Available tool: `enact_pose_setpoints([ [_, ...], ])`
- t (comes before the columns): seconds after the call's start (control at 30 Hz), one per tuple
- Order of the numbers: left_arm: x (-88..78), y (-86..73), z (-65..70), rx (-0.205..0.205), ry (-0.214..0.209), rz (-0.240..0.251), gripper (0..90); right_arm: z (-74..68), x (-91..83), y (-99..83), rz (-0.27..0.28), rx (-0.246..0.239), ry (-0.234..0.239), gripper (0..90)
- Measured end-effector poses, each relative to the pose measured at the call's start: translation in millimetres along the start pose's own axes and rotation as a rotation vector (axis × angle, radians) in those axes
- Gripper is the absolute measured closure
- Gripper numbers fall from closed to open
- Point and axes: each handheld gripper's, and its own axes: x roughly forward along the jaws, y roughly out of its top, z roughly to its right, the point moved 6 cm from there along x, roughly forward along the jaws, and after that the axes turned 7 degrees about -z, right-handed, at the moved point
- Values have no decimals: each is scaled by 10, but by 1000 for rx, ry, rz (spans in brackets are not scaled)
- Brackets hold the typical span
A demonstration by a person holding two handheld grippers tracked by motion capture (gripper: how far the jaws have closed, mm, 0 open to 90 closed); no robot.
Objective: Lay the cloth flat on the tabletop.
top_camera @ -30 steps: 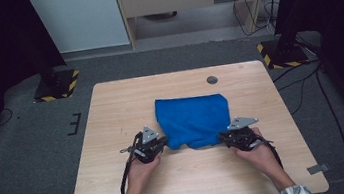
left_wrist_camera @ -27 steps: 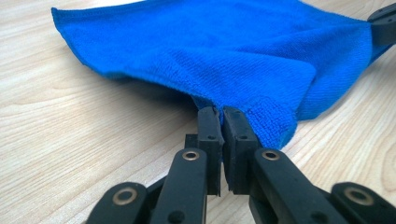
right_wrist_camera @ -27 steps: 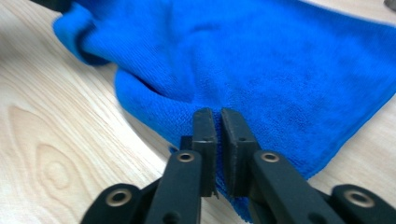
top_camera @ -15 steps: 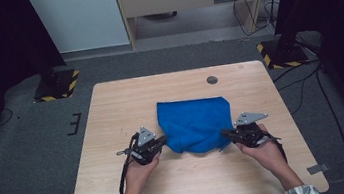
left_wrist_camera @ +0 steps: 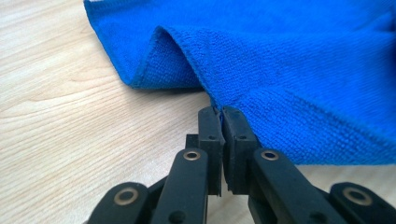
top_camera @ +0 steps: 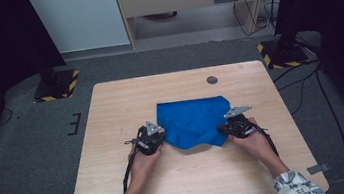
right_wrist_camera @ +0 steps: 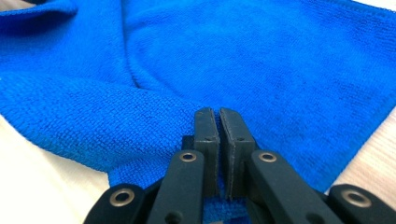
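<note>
A blue cloth [top_camera: 195, 126] lies in the middle of the wooden table [top_camera: 112, 115], a bit nearer to the person than to the far edge. It is not flat. Its front part is bunched up, with soft folds running across it, and its back edge lies straight on the wood. The left gripper [top_camera: 157, 140] is at the cloth's near left corner. In the left gripper view, its two black jaws are pressed tight together and a thin bit of the cloth's edge [left_wrist_camera: 219, 108] is pinched between the tips. Beside that spot the cloth [left_wrist_camera: 289, 70] lifts off the table in a little tent shape, and you can see under the fold. The right gripper [top_camera: 226, 129] is at the cloth's near right corner. In the right gripper view, its jaws are also squeezed together, and the cloth [right_wrist_camera: 261, 60] is caught between them, with blue fabric both in front of the tips and under them. A hand [top_camera: 143, 162] holds the left gripper and another hand [top_camera: 255, 142] holds the right one, and both arms come in from the near side of the table. A small dark round spot [top_camera: 212, 79] sits on the table past the cloth, well apart from it. Around the table is grey floor [top_camera: 25, 146].
</note>
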Motion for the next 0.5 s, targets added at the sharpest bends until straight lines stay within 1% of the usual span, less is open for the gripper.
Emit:
enact_pose_setpoints([
  [0.1,62,23,-25,9,15,-5,865,36,48,41,-9,8,-4,863],
  [0.17,101,37,-44,13,22,0,864,66,90,67,-12,12,-12,856],
  [0.2,114,45,-59,14,25,3,863,74,108,80,-10,22,-15,854],
  [0.3,142,66,-139,-5,33,12,859,81,149,112,-5,32,-20,840],
  [0.37,148,69,-181,-23,29,15,855,65,167,139,0,33,-29,814],
  [0.43,135,61,-208,-31,20,20,839,33,185,166,2,28,-38,760],
  [0.5,98,52,-214,-42,12,35,774,8,187,187,1,27,-45,696],
])
